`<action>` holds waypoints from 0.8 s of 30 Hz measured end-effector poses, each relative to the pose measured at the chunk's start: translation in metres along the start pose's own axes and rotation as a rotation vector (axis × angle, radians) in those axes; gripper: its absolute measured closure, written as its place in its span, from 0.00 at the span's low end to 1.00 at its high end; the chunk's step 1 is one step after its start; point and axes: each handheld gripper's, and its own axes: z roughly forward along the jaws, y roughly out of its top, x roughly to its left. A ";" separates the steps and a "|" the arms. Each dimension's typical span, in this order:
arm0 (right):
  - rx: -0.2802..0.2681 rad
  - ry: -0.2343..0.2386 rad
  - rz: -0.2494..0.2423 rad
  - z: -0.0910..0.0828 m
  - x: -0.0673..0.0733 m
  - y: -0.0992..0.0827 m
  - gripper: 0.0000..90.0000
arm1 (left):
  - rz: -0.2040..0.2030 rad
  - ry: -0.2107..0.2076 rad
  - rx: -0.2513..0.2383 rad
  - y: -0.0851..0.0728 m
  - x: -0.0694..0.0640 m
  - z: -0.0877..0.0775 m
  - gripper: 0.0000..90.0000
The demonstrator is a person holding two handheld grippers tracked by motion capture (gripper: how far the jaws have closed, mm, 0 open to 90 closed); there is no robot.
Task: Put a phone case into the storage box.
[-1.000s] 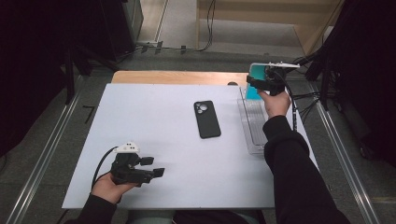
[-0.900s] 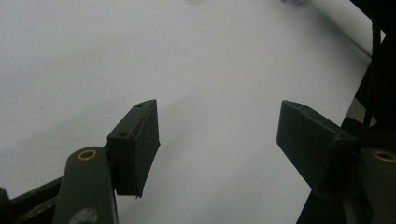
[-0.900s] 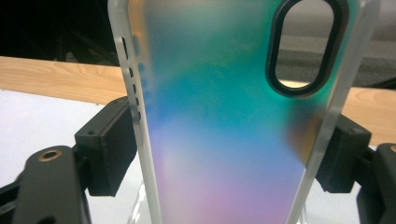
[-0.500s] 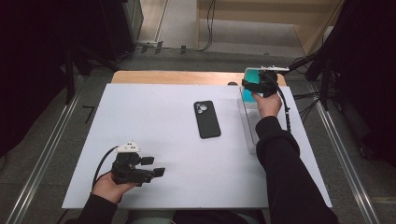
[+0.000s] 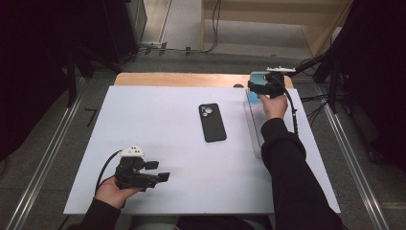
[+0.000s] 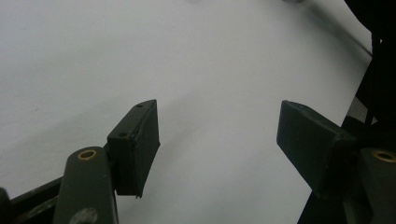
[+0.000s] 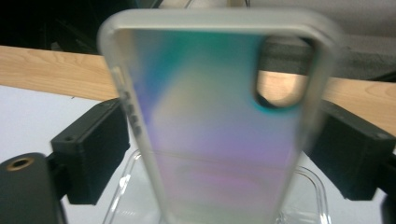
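The right claw (image 5: 258,87) now sits lower and closer over the far end of the clear tray (image 5: 253,129) than a second ago, and its jaws have just been opening with the frosted, iridescent phone case (image 7: 210,140) upright between them. In the right gripper view the case is smeared while the jaws are sharp, so it seems to be slipping free of the pads rather than pinched. I judge this as the moment of letting go, the case dropping on end into the tray at the counter's far right corner. The left claw (image 5: 160,171) has not shifted. It rests near the front left of the counter (image 5: 158,124), spread and holding nothing, with bare white surface under it in the left gripper view. The black phone (image 5: 211,122) lies flat mid-counter, well apart from both claws, as before. Room is tight on the right: the tray runs close along the counter's right edge, the wooden strip (image 5: 182,79) and the far edge are just beyond the claw, and cables hang there. Leftward, between tray and phone, the surface is open for withdrawing.
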 end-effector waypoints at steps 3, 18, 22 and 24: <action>0.012 0.012 0.018 0.001 -0.001 0.001 0.00 | 0.001 0.000 0.000 0.000 0.000 0.000 0.33; 0.089 0.040 0.040 -0.024 0.003 0.006 0.00 | -0.019 -0.003 -0.003 0.002 0.005 -0.001 0.33; 0.093 0.041 0.046 -0.036 0.006 0.010 0.00 | -0.017 0.000 -0.004 0.003 0.006 -0.001 0.33; 0.110 0.066 0.047 -0.048 0.009 0.012 0.00 | -0.015 -0.005 0.003 0.004 0.007 -0.001 0.33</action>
